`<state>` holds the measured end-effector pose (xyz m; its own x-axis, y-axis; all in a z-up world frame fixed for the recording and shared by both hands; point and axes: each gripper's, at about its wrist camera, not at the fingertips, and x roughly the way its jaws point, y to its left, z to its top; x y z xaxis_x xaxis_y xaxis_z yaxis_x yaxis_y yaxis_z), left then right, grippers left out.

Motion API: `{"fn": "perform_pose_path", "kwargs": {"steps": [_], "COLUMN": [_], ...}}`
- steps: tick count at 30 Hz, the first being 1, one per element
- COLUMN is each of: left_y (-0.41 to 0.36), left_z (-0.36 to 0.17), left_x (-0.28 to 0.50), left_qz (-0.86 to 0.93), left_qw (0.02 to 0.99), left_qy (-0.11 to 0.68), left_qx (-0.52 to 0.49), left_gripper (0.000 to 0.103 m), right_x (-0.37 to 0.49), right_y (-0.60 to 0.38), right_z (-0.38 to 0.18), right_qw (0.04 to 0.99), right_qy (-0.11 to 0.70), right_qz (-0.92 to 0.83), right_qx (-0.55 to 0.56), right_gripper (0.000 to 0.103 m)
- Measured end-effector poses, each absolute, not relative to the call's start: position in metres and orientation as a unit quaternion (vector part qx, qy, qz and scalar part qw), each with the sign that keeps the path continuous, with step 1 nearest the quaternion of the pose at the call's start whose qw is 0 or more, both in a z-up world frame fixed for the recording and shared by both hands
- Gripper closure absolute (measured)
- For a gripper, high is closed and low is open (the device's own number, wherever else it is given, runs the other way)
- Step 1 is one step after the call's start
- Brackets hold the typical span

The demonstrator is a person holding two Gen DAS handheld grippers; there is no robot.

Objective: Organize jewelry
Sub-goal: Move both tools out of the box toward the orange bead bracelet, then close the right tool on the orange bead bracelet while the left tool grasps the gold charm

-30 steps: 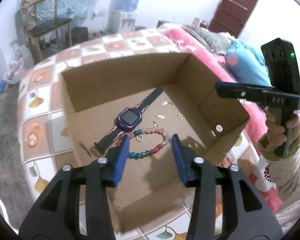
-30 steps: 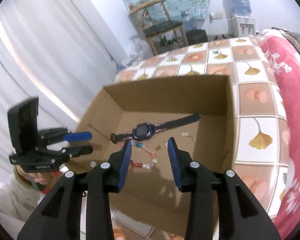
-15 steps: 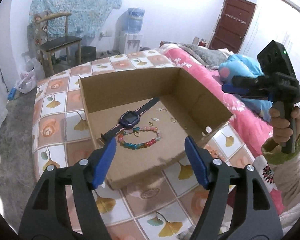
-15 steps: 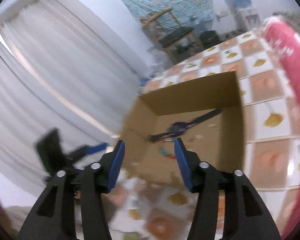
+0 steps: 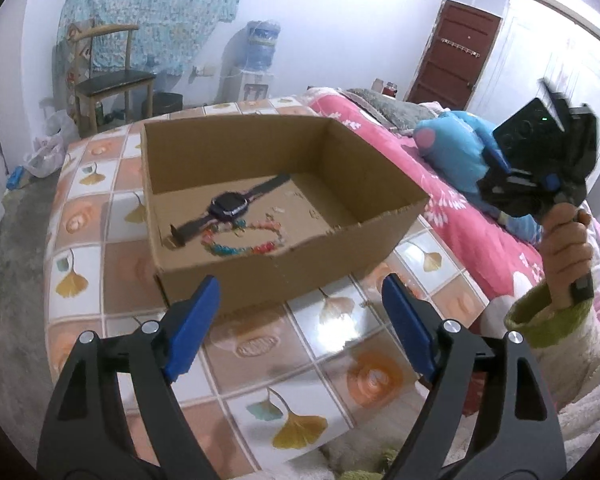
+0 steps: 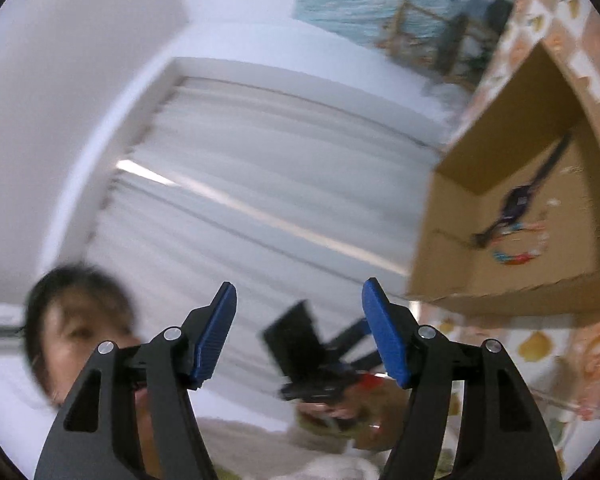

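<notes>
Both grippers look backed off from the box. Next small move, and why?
Probably bring the left gripper forward over the cardboard box's near wall toward the beaded bracelet. Its jaws have just been opening, nothing between them. The right gripper points away at the curtain, also empty. The watch and bracelet lie loose together in the box.

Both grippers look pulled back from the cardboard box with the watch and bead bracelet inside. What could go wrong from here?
1. The right gripper points away from the cardboard box, its view motion-blurred; reaching back in could knock the box wall.
2. The bead bracelet lies against the watch strap; grabbing one may drag the other.
3. The small metal pieces on the box floor are tiny for the wide-open left gripper, its jaws just opening with nothing between them.
</notes>
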<state>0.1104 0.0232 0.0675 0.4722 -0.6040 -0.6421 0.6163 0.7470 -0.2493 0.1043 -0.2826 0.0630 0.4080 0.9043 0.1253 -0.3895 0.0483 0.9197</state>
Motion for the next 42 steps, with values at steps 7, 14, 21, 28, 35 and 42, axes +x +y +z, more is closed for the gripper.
{"fn": "perform_pose_path", "kwargs": {"steps": [7, 14, 21, 28, 35, 42], "left_y": [0.008, -0.012, -0.042, -0.075, -0.096, -0.125], "left_z": [0.057, 0.035, -0.004, -0.014, -0.014, -0.025], "left_x": [0.090, 0.081, 0.075, 0.075, 0.072, 0.072], "left_qz": [-0.356, -0.344, -0.332, -0.326, -0.345, -0.379], "left_qw": [0.864, 0.864, 0.854, 0.857, 0.851, 0.820], "left_qy": [0.353, 0.362, 0.388, 0.363, 0.344, 0.336], "left_qx": [0.039, 0.065, 0.104, 0.165, 0.196, 0.267], "left_gripper": [0.019, 0.019, 0.019, 0.023, 0.041, 0.062], "right_x": [0.078, 0.047, 0.035, 0.044, 0.057, 0.061], "right_y": [-0.274, -0.280, -0.276, -0.259, -0.262, -0.255], "right_z": [0.069, 0.071, 0.028, -0.010, -0.031, -0.037], "right_qw": [0.686, 0.822, 0.893, 0.890, 0.883, 0.884], "right_qy": [0.224, 0.281, 0.398, 0.447, 0.461, 0.463], "right_qz": [0.517, 0.345, 0.074, -0.002, 0.002, 0.013], "right_qx": [0.460, 0.356, 0.198, 0.091, 0.089, 0.063], "right_gripper": [0.036, 0.032, 0.032, 0.042, 0.070, 0.079]}}
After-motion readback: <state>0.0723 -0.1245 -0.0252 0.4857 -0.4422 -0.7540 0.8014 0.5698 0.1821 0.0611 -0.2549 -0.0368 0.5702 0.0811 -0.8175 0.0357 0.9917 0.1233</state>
